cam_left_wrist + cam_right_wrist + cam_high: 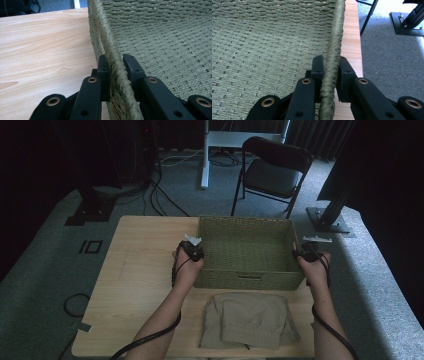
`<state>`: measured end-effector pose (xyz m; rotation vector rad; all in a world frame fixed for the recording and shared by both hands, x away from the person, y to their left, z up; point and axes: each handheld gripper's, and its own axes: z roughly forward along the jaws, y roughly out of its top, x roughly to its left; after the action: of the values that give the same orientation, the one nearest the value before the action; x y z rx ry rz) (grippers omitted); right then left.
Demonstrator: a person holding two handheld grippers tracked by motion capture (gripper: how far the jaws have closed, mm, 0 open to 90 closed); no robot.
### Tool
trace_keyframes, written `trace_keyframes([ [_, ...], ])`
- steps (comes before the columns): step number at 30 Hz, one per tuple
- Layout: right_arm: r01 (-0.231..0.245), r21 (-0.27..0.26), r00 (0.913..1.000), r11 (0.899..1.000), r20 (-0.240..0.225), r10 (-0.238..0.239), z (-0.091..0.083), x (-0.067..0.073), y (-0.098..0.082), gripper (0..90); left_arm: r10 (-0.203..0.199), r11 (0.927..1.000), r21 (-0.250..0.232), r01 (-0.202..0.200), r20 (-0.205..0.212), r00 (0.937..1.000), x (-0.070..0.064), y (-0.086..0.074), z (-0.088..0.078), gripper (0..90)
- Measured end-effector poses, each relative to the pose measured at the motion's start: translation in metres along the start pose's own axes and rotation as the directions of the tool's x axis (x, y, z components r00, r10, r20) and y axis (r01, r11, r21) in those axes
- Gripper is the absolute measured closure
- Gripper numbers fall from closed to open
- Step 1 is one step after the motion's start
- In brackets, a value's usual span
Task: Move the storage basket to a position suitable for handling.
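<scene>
Two handheld grippers flank a green woven basket (246, 251) on a wooden table (135, 270) in the high view: left gripper (192, 251) at its left wall, right gripper (309, 251) at its right wall. Folded khaki clothing (249, 319) lies just in front. Left gripper view: jaws pinch the braided rim (113, 57). Right gripper view: jaws clamp the opposite rim (333, 55), table edge beside it.

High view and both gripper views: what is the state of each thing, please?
Basket: empty, upright on the table.
Left gripper: shut on the basket's left rim.
Right gripper: shut on the basket's right rim.
Beige garment: folded, lying before the basket.
Chair: unfolded, unoccupied.
</scene>
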<state>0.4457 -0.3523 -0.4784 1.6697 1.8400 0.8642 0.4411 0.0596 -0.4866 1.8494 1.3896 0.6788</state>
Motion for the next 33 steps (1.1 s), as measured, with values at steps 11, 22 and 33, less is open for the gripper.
trace_keyframes([
  [11,-0.003,-0.064,1.0000,0.998,0.003,0.004,-0.005,-0.003,0.001,59.2,0.018,0.9982,0.056,-0.023,0.090,0.9958,0.004,0.008,0.001,48.6],
  [22,0.041,-0.152,0.9964,0.987,-0.067,-0.052,-0.025,-0.001,0.016,36.2,0.071,0.9965,0.033,-0.077,0.155,0.9854,0.014,0.015,-0.002,29.2],
  [33,0.098,-0.174,0.9820,0.980,-0.143,-0.124,-0.038,0.010,0.019,25.1,0.094,0.9956,-0.019,-0.092,0.219,0.9713,0.017,0.033,-0.019,26.1],
])
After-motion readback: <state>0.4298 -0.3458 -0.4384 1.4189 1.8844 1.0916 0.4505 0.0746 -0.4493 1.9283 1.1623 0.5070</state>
